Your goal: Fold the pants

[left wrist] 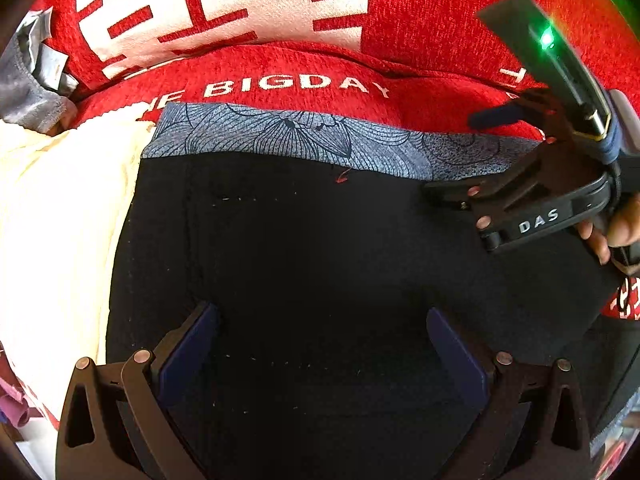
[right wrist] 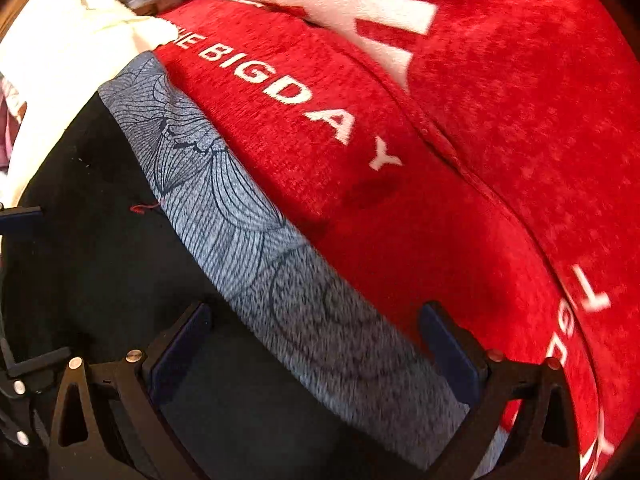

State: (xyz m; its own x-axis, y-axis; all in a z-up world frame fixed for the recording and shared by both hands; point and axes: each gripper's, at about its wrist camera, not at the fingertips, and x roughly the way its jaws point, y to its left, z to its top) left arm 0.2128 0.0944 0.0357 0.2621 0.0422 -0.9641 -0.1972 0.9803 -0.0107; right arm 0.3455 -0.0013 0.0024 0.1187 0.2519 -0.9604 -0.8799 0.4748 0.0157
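Both grippers, the left gripper (left wrist: 322, 354) and the right gripper (right wrist: 316, 350), hung spread-fingered and empty over the black pants (left wrist: 304, 248), seemingly poised to pinch its patterned waistband (right wrist: 248, 236) for folding.

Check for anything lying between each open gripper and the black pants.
Nothing visible does. The left gripper hovers over bare black pants; the right gripper straddles their grey floral-print waistband, with only fabric between the fingers.

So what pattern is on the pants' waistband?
The waistband is grey-blue with dark fine-line floral print, clearest in the right wrist view.
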